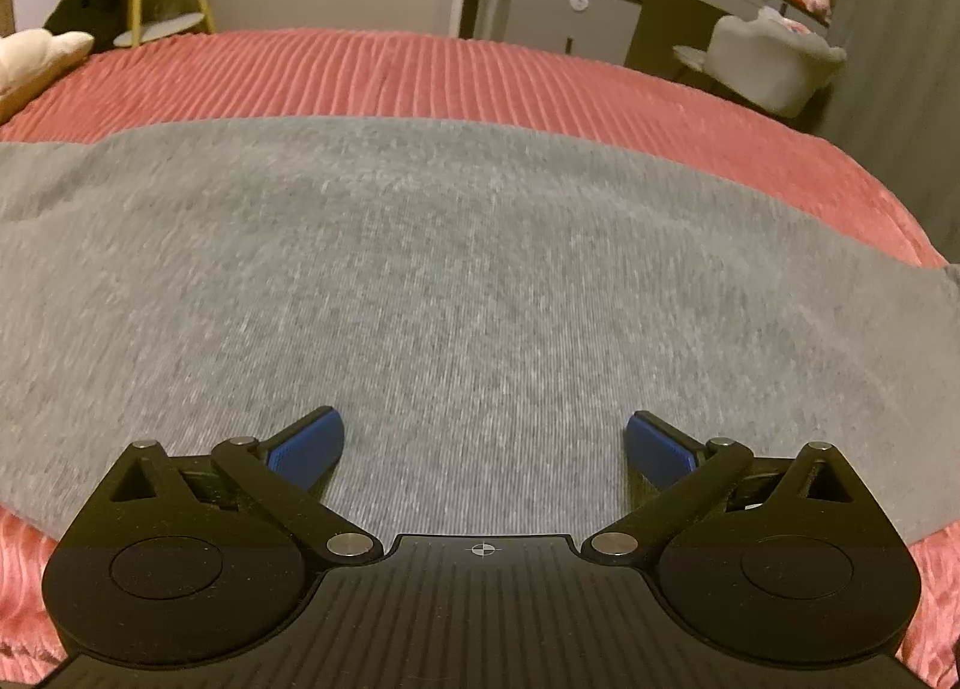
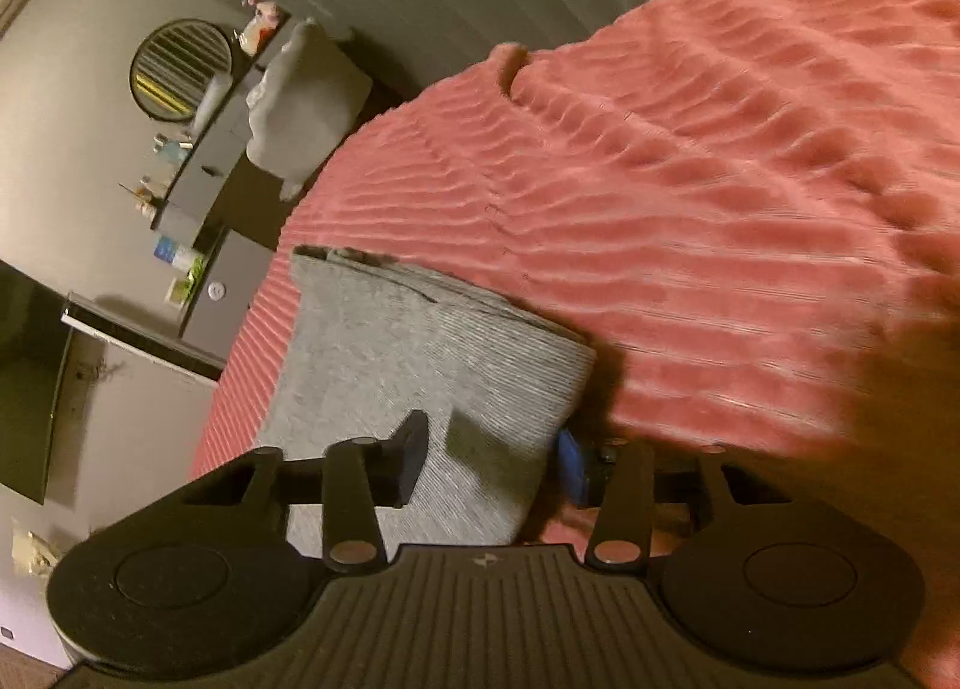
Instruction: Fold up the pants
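Right gripper (image 2: pixel 489 464): fingers closed round the hem end of grey pants (image 2: pixel 420 365) on pink bed (image 2: pixel 720 179). Left gripper (image 1: pixel 485 446): wide open, empty, over cloth. Soft, light, floppy; best pinched at edges.

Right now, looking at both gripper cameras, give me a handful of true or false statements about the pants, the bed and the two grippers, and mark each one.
1. The pants are grey. True.
2. The bedspread is blue. False: it is a pinkish red, ribbed fabric.
3. The left gripper is shut on the fabric. False: its jaws stand wide apart over the flat pants, gripping nothing.
4. The right gripper has a folded end of the pants between its fingers. True.
5. The pants lie on the floor. False: they are spread on the bed.
6. A round mirror shows in the right wrist view. True.
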A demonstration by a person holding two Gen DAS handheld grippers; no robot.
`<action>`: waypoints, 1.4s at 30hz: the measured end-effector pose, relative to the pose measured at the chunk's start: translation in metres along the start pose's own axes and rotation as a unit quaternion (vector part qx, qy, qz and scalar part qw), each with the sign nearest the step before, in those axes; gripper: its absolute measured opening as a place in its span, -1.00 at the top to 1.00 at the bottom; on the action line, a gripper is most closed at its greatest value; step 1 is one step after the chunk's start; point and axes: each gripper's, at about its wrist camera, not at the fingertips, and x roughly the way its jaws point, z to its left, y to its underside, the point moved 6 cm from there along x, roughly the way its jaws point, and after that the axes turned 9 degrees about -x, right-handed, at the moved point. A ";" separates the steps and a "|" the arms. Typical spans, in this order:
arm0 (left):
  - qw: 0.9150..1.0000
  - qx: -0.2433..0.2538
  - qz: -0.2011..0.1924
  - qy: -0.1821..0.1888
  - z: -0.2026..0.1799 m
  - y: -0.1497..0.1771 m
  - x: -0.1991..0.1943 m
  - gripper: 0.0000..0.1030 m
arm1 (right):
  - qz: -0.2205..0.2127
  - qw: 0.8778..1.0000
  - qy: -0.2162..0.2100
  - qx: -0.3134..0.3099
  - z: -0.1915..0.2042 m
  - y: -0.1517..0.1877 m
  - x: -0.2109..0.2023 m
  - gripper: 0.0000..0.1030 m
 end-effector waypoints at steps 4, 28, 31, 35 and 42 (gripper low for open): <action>1.000 -0.015 -0.001 0.008 0.003 -0.003 0.001 -1.00 | -0.017 0.999 -0.019 -0.021 0.012 -0.003 -0.004 0.63; 0.992 -0.117 -0.023 0.035 0.030 -0.018 -0.015 -1.00 | -0.074 0.880 -0.109 -0.457 0.251 0.075 -0.050 0.84; 0.987 -0.152 -0.031 0.039 0.043 -0.021 -0.022 -1.00 | -0.022 0.824 -0.184 -0.536 0.288 0.152 -0.049 0.83; 0.983 -0.174 -0.033 0.044 0.054 -0.021 -0.028 -1.00 | 0.106 0.785 -0.226 -0.568 0.285 0.241 -0.022 0.78; 0.982 -0.159 -0.020 0.099 0.042 -0.022 -0.026 -1.00 | 0.180 0.848 -0.254 -0.429 0.249 0.219 -0.021 -0.16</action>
